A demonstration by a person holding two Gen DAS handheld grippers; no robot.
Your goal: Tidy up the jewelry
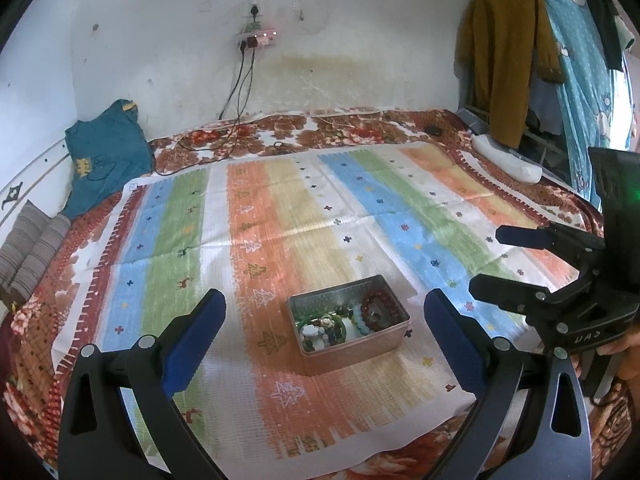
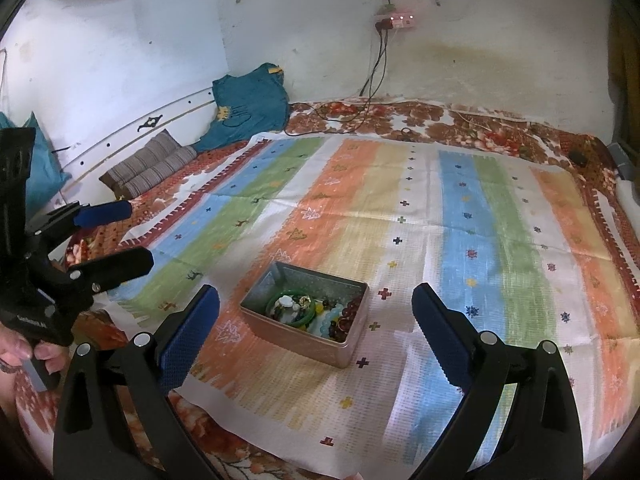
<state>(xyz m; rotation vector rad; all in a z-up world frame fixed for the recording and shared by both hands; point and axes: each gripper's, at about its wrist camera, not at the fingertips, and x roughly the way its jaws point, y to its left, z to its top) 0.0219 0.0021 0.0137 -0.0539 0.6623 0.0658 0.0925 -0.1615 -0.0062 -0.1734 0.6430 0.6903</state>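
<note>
Both of our grippers gape wide and hold nothing: left gripper (image 1: 324, 340) and right gripper (image 2: 316, 332) hover near the metal tin (image 1: 349, 320), which sits on the striped cloth (image 1: 280, 208) with beaded bracelets (image 1: 378, 306) inside.

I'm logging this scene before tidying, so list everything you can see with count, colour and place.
Tin: one, silver, on the striped cloth, centre.
Bangle: one, green, inside the tin.
Bead strings: several, dark red and pale blue, inside the tin.
Cloth: one, striped pastel, over the floral blanket.
Shirt: one, teal, against the wall.
Pillows: two, grey striped, near the shirt.
Power strip: one, pink, on the wall.
Left gripper: open, empty.
Right gripper: open, empty.
</note>
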